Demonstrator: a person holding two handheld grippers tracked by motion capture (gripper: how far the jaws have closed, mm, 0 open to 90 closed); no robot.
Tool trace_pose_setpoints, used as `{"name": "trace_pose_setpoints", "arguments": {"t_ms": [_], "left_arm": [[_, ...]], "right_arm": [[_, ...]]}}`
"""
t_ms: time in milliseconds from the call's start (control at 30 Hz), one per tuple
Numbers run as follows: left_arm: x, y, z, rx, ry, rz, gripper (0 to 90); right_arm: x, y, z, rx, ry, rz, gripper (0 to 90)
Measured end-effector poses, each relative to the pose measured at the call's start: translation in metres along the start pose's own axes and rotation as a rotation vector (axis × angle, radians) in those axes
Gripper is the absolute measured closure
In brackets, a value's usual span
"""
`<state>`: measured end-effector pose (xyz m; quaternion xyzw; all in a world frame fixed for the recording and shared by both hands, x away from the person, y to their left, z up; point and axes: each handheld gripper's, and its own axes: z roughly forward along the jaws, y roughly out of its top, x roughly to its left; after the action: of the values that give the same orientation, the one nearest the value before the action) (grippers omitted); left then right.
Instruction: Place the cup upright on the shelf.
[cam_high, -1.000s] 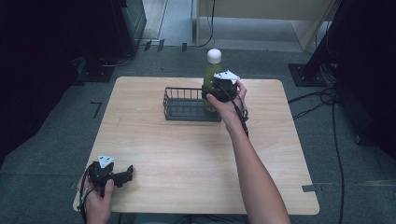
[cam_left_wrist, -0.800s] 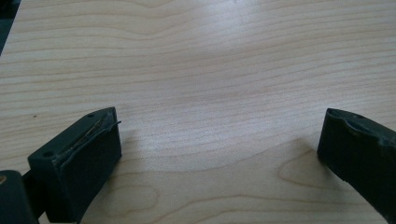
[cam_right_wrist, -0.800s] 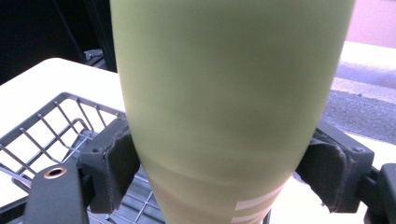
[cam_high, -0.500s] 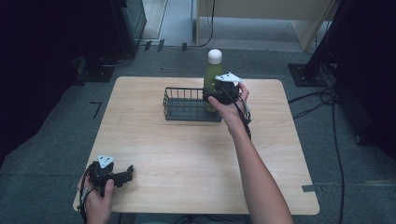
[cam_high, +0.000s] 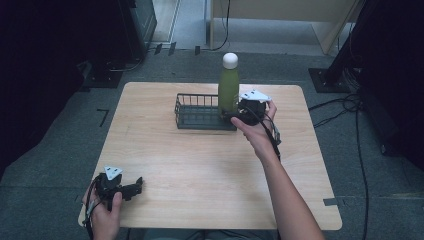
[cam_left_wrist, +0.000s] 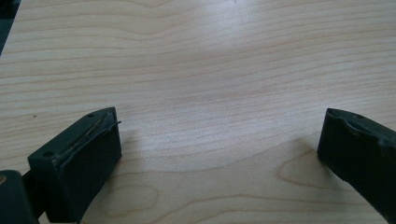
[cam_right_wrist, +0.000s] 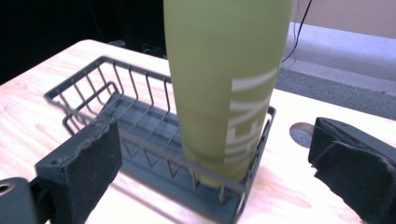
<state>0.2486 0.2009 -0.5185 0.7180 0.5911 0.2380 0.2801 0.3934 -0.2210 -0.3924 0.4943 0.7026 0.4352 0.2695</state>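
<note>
The tall green bottle with a round white cap (cam_high: 229, 85) is standing upright inside the dark wire basket (cam_high: 197, 112), at the basket's right end. In the right gripper view the bottle (cam_right_wrist: 224, 88) is showing white letters down its side, and its bottom is sitting behind the thin wires of the basket (cam_right_wrist: 140, 135). The basket is resting on the far part of the light wooden counter (cam_high: 200, 165), near the middle of the far edge.

The right tool (cam_high: 239, 113) is sitting just to the right of the bottle, held in the person's right hand (cam_high: 257, 131), with the arm reaching across the counter from the near side. Its jaws have just been opening and are now standing wide. The bottle is in front of the gap between them, and the black pads (cam_right_wrist: 95, 158) are not touching it. A small round grey spot (cam_right_wrist: 301, 133) is showing on the counter just right of the basket.

The left tool (cam_high: 131, 188) is lying far away from the bottle, at the near left corner of the counter, with the person's left hand (cam_high: 106, 212) around it. Its jaws are standing wide too, with bare wood (cam_left_wrist: 210, 93) between them.
</note>
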Motion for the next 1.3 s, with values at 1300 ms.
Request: {"name": "trace_pose_setpoints", "arguments": {"t_ms": [1300], "left_arm": [[0.000,0.000,0.000,0.000,0.000,0.001,0.0]], "right_arm": [[-0.032,-0.093,-0.073,0.050,-0.027,0.012,1.0]]}}
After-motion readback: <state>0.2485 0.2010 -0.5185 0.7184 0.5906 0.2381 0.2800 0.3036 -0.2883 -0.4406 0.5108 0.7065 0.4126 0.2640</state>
